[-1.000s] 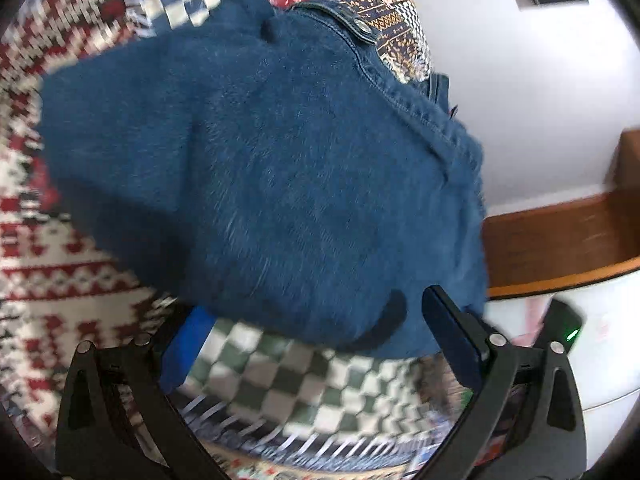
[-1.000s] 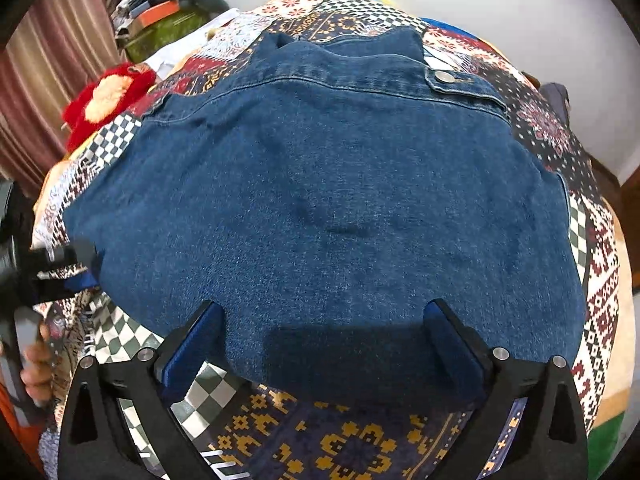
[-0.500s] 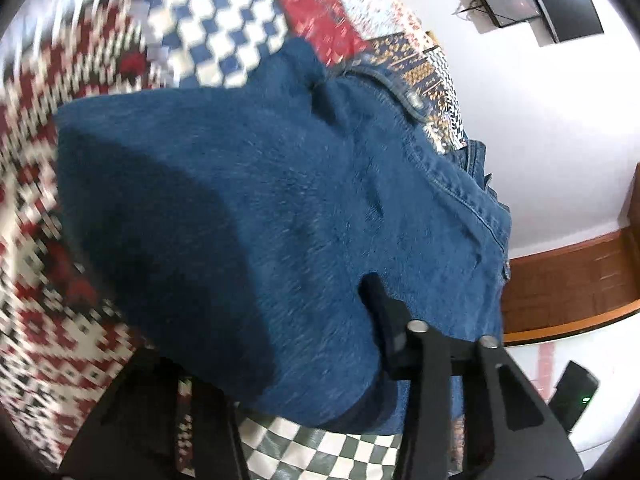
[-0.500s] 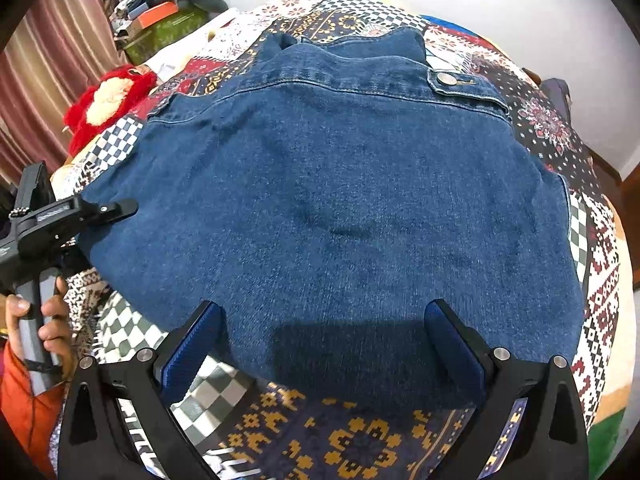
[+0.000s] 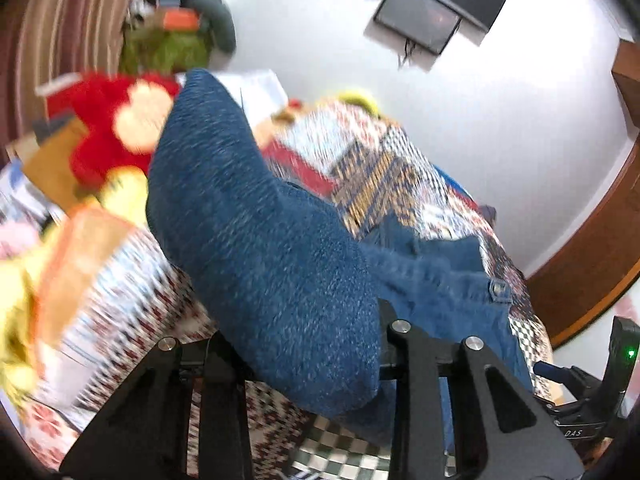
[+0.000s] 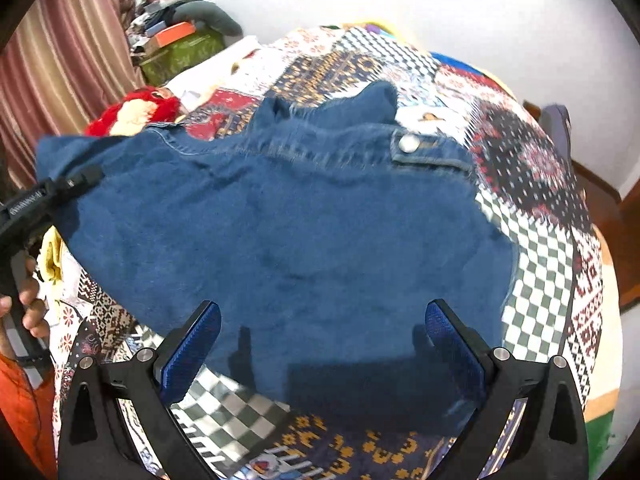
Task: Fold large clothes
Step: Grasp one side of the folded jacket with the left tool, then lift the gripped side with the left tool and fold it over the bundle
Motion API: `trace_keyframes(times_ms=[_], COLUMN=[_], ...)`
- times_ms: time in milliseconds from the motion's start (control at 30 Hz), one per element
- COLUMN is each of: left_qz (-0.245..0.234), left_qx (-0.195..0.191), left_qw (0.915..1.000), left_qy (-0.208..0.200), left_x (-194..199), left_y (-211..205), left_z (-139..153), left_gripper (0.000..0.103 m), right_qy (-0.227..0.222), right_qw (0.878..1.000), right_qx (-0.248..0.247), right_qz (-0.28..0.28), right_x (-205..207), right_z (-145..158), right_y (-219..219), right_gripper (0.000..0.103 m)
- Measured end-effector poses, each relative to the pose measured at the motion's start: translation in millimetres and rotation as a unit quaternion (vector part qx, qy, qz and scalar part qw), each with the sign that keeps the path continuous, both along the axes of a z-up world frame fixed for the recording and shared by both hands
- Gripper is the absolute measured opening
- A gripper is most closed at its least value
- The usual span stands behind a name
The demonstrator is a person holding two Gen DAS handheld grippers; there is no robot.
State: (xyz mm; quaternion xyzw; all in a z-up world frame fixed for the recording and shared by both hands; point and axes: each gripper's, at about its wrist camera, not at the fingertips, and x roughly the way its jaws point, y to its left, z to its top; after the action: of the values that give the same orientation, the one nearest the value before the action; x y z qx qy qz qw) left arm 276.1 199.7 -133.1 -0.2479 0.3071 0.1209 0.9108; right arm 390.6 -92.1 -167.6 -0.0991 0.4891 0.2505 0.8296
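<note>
Denim jacket (image 5: 264,264) clamped in left claw (image 5: 304,364); right claw (image 6: 320,344) spread.

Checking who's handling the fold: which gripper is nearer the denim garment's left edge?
Left. The left gripper is clamped on that edge of the denim garment, lifting it. The right gripper hangs open over the near hem, apart from that edge.

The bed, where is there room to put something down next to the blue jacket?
There is bare quilt to the right of the denim jacket, out to the bed's edge, and more beyond its collar toward the wall. The left side is crowded: the left gripper pinches the jacket's corner there, with the red stuffed toy and piled boxes behind.
</note>
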Motion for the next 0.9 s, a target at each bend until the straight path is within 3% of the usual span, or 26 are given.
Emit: trace_keyframes(times_ms=[100, 267, 500, 633, 900], left_qz=[0.016, 0.013, -0.006, -0.024, -0.076], left_qx=[0.026, 0.049, 0.081, 0.106, 0.149], left_qw=[0.9994, 0.9985, 0.9964, 0.9937, 0.9837], left_qy=[-0.017, -0.021, -0.023, -0.027, -0.066], left_x=[-9.2, -12.6, -0.8, 5.3, 25.6], left_y=[3.1, 5.4, -13.4, -29.1, -76.6], left_z=[15.8, 17.5, 14.7, 15.7, 44.6], left_gripper=[0.032, 0.032, 0.032, 0.032, 0.03], right_qy=[-0.008, -0.011, 0.033, 0.048, 0.035], right_qw=[1.0, 0.997, 0.99, 0.989, 0.989], right_qx=[-0.002, -0.016, -0.057, -0.062, -0.067], right_qz=[0.021, 0.068, 0.121, 0.127, 0.127], right_x=[-1.5, -1.4, 2.5, 4.3, 0.3], right_z=[2.5, -7.4, -52.0, -69.3, -54.0], right_y=[17.0, 58.0, 106.7, 110.1, 89.1], right_gripper=[0.102, 0.102, 0.102, 0.103, 0.102])
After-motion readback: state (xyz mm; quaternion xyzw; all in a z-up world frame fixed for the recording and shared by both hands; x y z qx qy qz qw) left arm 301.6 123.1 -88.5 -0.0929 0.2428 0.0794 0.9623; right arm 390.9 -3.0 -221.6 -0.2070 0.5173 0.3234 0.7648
